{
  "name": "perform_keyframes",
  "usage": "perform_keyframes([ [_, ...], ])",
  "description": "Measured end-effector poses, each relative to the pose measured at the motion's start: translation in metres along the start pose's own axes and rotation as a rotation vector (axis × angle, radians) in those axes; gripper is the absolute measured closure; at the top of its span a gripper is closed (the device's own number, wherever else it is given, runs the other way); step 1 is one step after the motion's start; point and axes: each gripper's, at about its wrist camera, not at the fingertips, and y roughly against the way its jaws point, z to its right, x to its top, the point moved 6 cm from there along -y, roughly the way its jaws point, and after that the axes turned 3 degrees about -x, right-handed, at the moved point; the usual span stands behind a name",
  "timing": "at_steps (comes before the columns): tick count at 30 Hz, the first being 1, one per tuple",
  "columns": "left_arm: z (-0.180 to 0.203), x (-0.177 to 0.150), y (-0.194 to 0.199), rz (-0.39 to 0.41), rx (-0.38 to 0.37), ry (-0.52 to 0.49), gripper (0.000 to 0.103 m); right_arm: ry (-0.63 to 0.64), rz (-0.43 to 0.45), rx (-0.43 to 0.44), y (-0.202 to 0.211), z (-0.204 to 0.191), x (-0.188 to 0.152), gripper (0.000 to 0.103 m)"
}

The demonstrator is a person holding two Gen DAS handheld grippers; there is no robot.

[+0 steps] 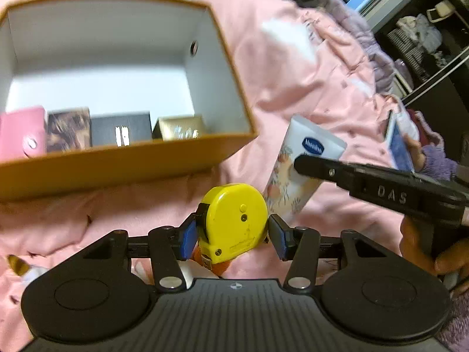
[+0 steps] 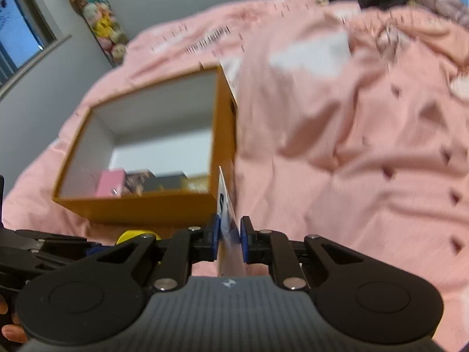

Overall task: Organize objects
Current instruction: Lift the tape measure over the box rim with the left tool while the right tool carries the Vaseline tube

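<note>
Both tools are loaded above a pink bed. Left tool [image 1: 232,236] has its blue pads [image 1: 187,239] spread wide and pressed against either side of a yellow tape measure [image 1: 233,220], which sits upright between them with its flat face to the camera and its tape tip pointing down. Right tool [image 2: 229,236] is nearly closed, its pads pinching the flat end of a white Vaseline tube [image 1: 299,167]; from its own camera the tube [image 2: 227,220] shows edge-on, a thin sliver between the pads. In the left view that tube hangs tilted just to the right of the tape measure, with a black finger of the right tool lying across it.

Beyond both tools an orange cardboard box [image 1: 123,164] with a white inside stands open on the pink quilt [image 1: 307,88]. Along its near wall runs a row of small items: a pink case [image 1: 22,135], a brownish patterned box [image 1: 69,129], a dark box [image 1: 121,130] and a gold box [image 1: 180,129]. The rest of the box floor is bare white.

At the right edge of the left view a hand [image 1: 448,261] grips the right tool's handle. A window [image 2: 17,29] and a hanging column of plush toys [image 2: 99,23] show on the grey wall behind the bed.
</note>
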Motion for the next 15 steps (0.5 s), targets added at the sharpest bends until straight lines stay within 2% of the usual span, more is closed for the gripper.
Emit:
perform_keyframes([
  [4, 0.007, 0.019, 0.012, 0.057, -0.011, 0.005, 0.044, 0.019, 0.083, 0.043, 0.027, -0.012, 0.025, 0.088],
  [10, -0.008, 0.062, 0.023, 0.146, 0.037, 0.039, 0.044, 0.102, 0.209, 0.061, 0.04, -0.036, 0.07, 0.088],
  [15, -0.027, 0.095, -0.002, 0.14, 0.071, 0.053, 0.044, 0.101, 0.198, 0.079, 0.014, -0.04, 0.097, 0.088],
])
